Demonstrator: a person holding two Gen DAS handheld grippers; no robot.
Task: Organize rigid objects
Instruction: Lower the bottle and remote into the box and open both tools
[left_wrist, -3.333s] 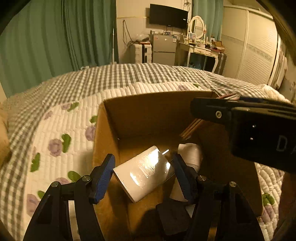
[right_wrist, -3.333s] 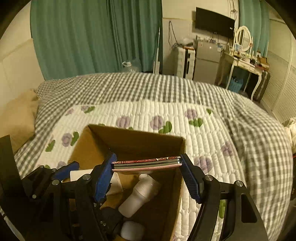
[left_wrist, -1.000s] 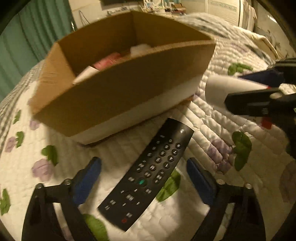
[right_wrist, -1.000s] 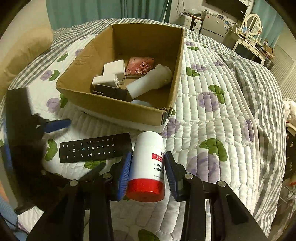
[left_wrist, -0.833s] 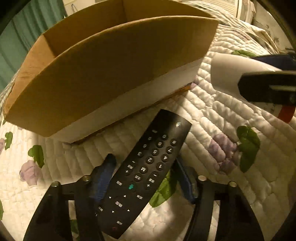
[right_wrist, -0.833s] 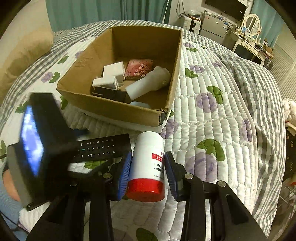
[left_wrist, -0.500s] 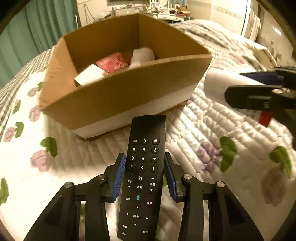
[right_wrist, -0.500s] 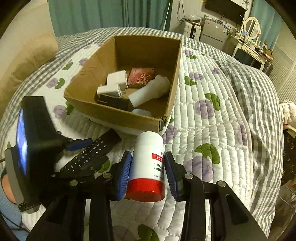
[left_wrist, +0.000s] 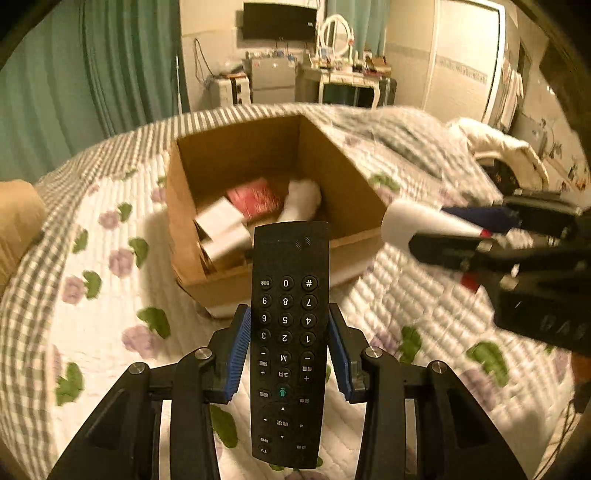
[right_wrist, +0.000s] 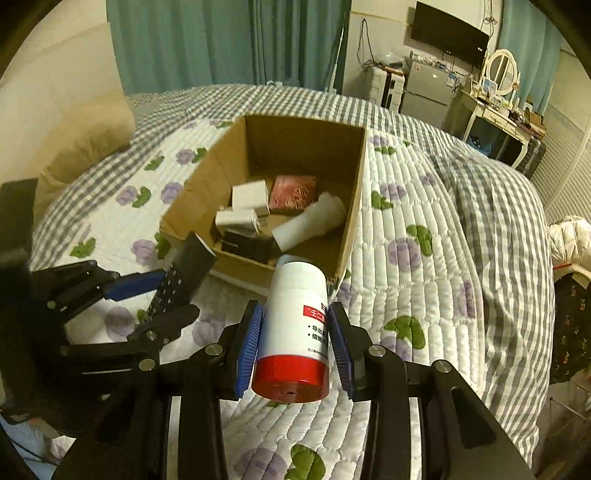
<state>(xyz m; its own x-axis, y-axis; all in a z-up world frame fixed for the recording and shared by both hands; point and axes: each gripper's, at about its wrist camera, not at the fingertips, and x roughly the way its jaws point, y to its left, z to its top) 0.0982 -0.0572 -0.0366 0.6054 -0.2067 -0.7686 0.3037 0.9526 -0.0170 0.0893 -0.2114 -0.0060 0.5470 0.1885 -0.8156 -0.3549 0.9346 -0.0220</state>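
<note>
The bed carries a cardboard box, open-topped and partly filled with white cartons, a red packet and a white tube. Just short of its near wall, the left gripper clamps a black remote control by its long edges, and the right gripper grips a white bottle with a red cap around its body. I'd carry each one clear over the rim first, then lower it into bare floor and let go low, one at a time so the grippers don't collide.
</note>
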